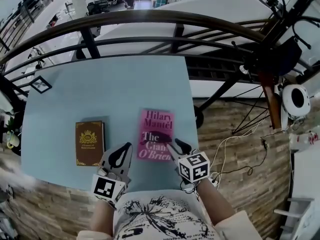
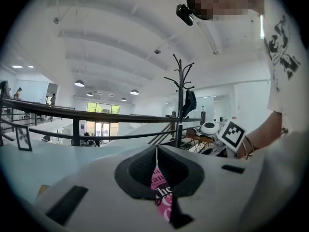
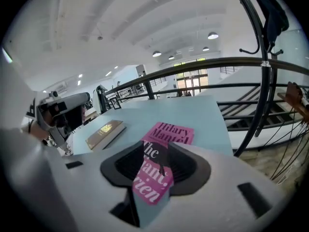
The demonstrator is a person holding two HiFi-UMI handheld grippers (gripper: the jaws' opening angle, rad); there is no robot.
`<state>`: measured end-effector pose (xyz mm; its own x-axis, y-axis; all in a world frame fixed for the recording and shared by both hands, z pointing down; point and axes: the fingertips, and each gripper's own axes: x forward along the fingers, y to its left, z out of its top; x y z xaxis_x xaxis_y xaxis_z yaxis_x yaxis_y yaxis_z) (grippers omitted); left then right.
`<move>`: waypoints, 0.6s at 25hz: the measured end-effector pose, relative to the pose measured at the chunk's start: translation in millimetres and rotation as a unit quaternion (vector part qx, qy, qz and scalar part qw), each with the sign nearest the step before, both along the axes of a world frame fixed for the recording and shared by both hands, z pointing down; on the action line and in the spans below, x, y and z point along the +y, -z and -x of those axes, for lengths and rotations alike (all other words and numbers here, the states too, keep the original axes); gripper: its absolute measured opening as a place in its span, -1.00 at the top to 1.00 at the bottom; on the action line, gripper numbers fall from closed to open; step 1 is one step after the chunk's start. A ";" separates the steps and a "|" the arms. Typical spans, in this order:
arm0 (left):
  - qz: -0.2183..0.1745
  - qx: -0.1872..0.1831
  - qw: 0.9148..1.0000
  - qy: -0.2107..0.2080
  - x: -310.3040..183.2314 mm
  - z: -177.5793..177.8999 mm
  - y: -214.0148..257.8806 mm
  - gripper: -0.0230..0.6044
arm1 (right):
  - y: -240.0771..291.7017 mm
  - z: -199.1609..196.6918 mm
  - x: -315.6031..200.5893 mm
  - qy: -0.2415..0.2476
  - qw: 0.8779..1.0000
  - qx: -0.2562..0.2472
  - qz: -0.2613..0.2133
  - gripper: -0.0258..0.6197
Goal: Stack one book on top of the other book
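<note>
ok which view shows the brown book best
The head view: the brown book lies flat on the blue table, whole cover seen from above, left of the pink book. The right gripper view catches it small and at a slant. The left gripper view shows hardly any of it.

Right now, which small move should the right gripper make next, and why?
Probably lower the right gripper to the near edge of the pink book and close on it. Its jaws stand apart above that book, which lies flat on the table, apart from the brown book.
</note>
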<state>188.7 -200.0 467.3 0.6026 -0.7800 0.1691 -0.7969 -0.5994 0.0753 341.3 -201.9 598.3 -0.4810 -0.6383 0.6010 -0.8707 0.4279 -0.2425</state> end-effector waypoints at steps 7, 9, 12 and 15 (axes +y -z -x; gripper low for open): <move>0.028 -0.022 0.999 -0.010 -8.6 -8.7 -29.7 0.88 | -60.2 -6.0 -22.6 -0.024 0.994 -0.042 0.102 0.13; 0.024 -0.016 1.000 -0.007 -13.1 -8.9 -33.4 0.88 | -75.8 -5.8 -27.3 -0.035 0.989 -0.055 0.131 0.09; 0.023 -0.008 1.000 0.004 -20.3 -7.7 -38.2 0.88 | -92.5 -3.0 -32.6 -0.043 0.984 -0.068 0.160 0.07; 0.027 -0.007 1.000 0.013 -25.5 -6.1 -44.2 0.88 | -103.5 1.9 -36.9 -0.047 0.980 -0.077 0.180 0.07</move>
